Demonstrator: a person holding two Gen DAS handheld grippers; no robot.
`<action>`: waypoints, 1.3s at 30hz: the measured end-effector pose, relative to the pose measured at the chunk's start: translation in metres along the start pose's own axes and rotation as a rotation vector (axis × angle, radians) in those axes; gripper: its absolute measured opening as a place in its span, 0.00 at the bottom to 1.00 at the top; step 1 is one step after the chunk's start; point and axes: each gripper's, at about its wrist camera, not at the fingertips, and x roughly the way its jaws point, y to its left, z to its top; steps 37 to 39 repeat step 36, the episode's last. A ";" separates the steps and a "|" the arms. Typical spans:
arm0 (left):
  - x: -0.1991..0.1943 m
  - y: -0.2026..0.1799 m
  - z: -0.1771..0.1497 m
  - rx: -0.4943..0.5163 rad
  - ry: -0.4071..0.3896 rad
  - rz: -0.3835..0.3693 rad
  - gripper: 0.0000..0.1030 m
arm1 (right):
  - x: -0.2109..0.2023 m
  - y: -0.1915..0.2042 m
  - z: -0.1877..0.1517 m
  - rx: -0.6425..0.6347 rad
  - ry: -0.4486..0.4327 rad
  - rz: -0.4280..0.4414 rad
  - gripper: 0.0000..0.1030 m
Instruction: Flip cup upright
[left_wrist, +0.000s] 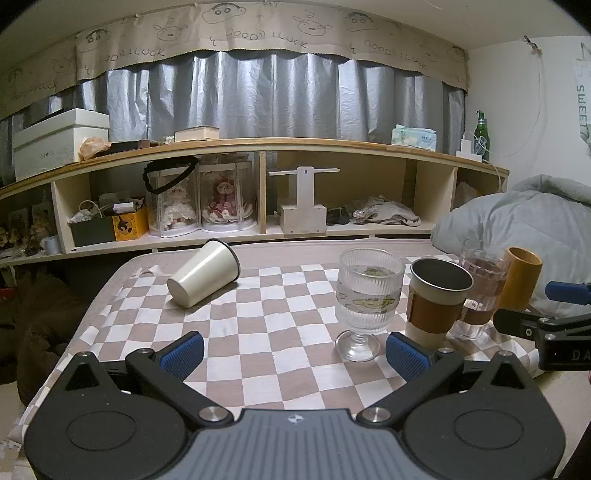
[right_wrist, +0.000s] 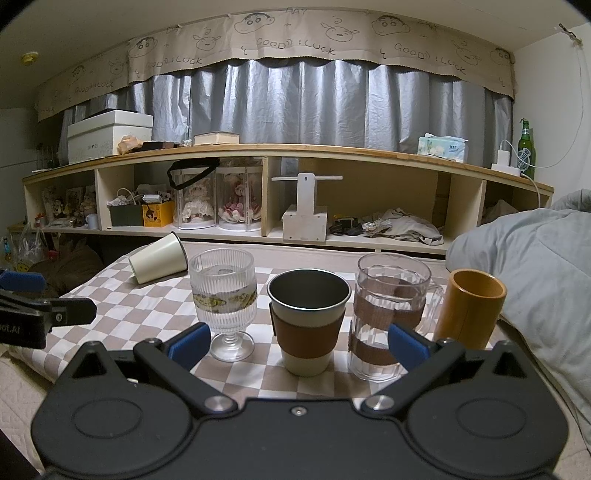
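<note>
Overhead, the valance (right_wrist: 321, 44) reads "GOOD LUCK" w/ doodled faces, and a wall banner (left_wrist: 583, 110) right of it shows "SWEET". Cream cup (left_wrist: 201, 275) w/ dark rim lies on its side on the checked cloth (left_wrist: 273, 325), far-left of the goblet (left_wrist: 364, 302), mouth tipped up toward the shelf (left_wrist: 258, 146). It's well ahead-left of the left gripper (left_wrist: 293, 356) and farther from the right gripper (right_wrist: 297, 345); both jaws wide, holding nothing.

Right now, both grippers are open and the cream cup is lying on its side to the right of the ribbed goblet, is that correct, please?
Not quite: the cream cup lies on its side left of the ribbed goblet, as the left wrist view shows. Both the left gripper and the right gripper are open.
</note>
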 end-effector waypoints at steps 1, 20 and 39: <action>0.000 0.000 0.000 0.000 0.000 0.000 1.00 | 0.000 0.000 0.000 0.000 0.000 0.000 1.00; 0.000 0.000 0.000 0.003 0.000 0.001 1.00 | 0.000 0.000 0.000 -0.001 0.000 0.000 1.00; 0.000 0.007 -0.001 0.002 0.001 0.006 1.00 | 0.000 0.000 0.000 0.000 0.000 0.000 1.00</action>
